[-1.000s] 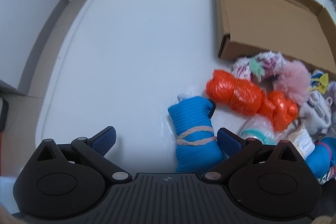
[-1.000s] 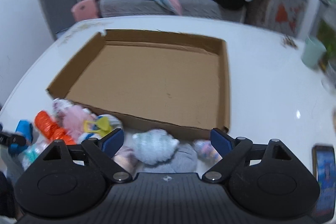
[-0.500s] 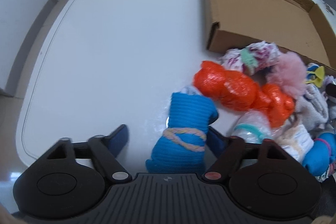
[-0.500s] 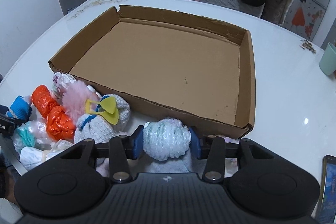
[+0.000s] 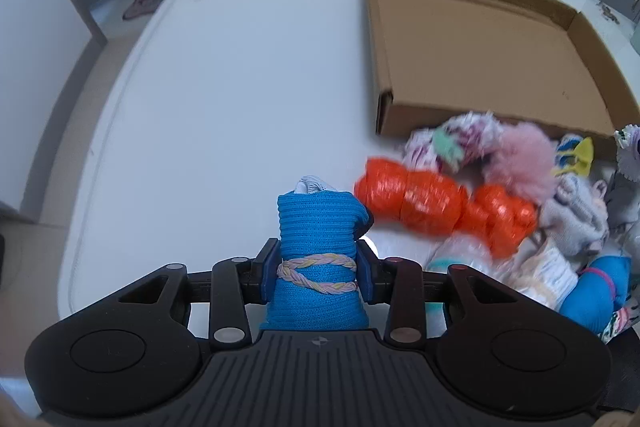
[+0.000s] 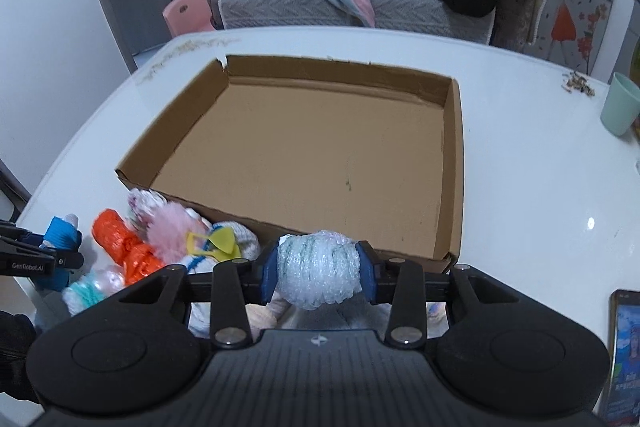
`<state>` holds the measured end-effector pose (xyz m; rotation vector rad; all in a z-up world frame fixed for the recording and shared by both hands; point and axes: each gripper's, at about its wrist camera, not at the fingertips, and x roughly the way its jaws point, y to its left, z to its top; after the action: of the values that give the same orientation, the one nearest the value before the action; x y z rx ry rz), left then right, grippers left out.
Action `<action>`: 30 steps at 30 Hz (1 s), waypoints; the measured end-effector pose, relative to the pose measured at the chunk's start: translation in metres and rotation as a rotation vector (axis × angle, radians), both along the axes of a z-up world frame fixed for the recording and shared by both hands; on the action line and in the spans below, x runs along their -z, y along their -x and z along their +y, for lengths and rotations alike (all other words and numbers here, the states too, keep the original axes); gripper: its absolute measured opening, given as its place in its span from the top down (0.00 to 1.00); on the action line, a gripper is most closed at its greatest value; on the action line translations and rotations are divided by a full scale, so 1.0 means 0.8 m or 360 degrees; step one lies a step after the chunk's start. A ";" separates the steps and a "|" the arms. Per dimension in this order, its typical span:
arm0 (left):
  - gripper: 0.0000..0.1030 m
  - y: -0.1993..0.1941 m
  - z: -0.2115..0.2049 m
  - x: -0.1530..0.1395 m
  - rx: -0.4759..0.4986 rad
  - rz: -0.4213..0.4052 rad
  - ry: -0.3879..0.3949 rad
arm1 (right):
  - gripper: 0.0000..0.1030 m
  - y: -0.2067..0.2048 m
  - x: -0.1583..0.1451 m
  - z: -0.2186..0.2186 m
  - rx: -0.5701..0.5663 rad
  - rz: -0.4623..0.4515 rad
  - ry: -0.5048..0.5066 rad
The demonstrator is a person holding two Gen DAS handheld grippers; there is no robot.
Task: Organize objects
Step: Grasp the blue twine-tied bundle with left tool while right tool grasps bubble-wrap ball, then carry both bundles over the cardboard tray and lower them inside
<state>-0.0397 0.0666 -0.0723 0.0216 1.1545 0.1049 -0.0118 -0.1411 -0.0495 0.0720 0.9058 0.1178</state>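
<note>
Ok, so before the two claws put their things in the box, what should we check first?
1. Left claw gripping the blue roll: ok, both pads press its sides.
2. Right claw gripping the white bubbly ball: ok, it sits between the pads as the jaws are closing on it.
3. Cardboard box has room: ok, nothing lies inside.
4. Blue roll free of the orange bundle: cannot tell, they look very close.
5. Way to the box clear for the right claw: ok, only the box's near wall lies ahead.
6. Green cup out of the way: ok, it stands apart, beside the box.
</note>
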 end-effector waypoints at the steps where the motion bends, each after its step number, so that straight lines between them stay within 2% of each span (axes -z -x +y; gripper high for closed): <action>1: 0.56 -0.002 -0.003 -0.004 0.0007 -0.0018 -0.0001 | 0.64 -0.002 -0.003 -0.001 -0.0001 -0.0006 -0.0001; 4: 0.56 -0.015 -0.015 -0.013 0.0028 -0.0061 0.0014 | 0.64 -0.008 -0.012 -0.002 -0.0003 -0.0022 -0.0014; 6: 0.56 -0.011 -0.014 -0.032 0.0056 -0.0103 0.0037 | 0.64 -0.010 -0.018 -0.002 -0.0009 -0.0030 -0.0017; 8: 0.56 -0.029 -0.021 -0.050 0.0095 -0.0135 0.0067 | 0.64 -0.012 -0.027 -0.002 -0.0017 -0.0048 -0.0027; 13: 0.56 -0.094 -0.047 -0.095 0.0266 -0.0307 0.0054 | 0.64 -0.038 -0.056 -0.002 -0.0021 -0.0126 -0.0097; 18: 0.56 -0.157 -0.054 -0.117 0.0367 -0.0426 0.0086 | 0.64 -0.079 -0.088 0.003 -0.0065 -0.0247 -0.0099; 20: 0.56 -0.181 -0.053 -0.120 0.0405 -0.0470 0.0068 | 0.64 -0.096 -0.097 0.003 -0.0117 -0.0300 -0.0095; 22: 0.56 -0.201 -0.045 -0.119 0.0425 -0.0500 0.0103 | 0.64 -0.114 -0.103 0.004 -0.0168 -0.0355 -0.0058; 25: 0.56 -0.229 -0.040 -0.106 0.0492 -0.0524 0.0120 | 0.64 -0.142 -0.097 0.003 -0.0284 -0.0396 -0.0052; 30: 0.56 -0.260 -0.057 -0.083 0.0804 -0.0544 0.0004 | 0.64 -0.181 -0.080 0.010 -0.0500 -0.0422 0.0051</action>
<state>0.1685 0.0206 -0.0058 0.2815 0.7797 -0.3303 0.1333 -0.1330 0.0146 -0.1144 0.6482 0.3959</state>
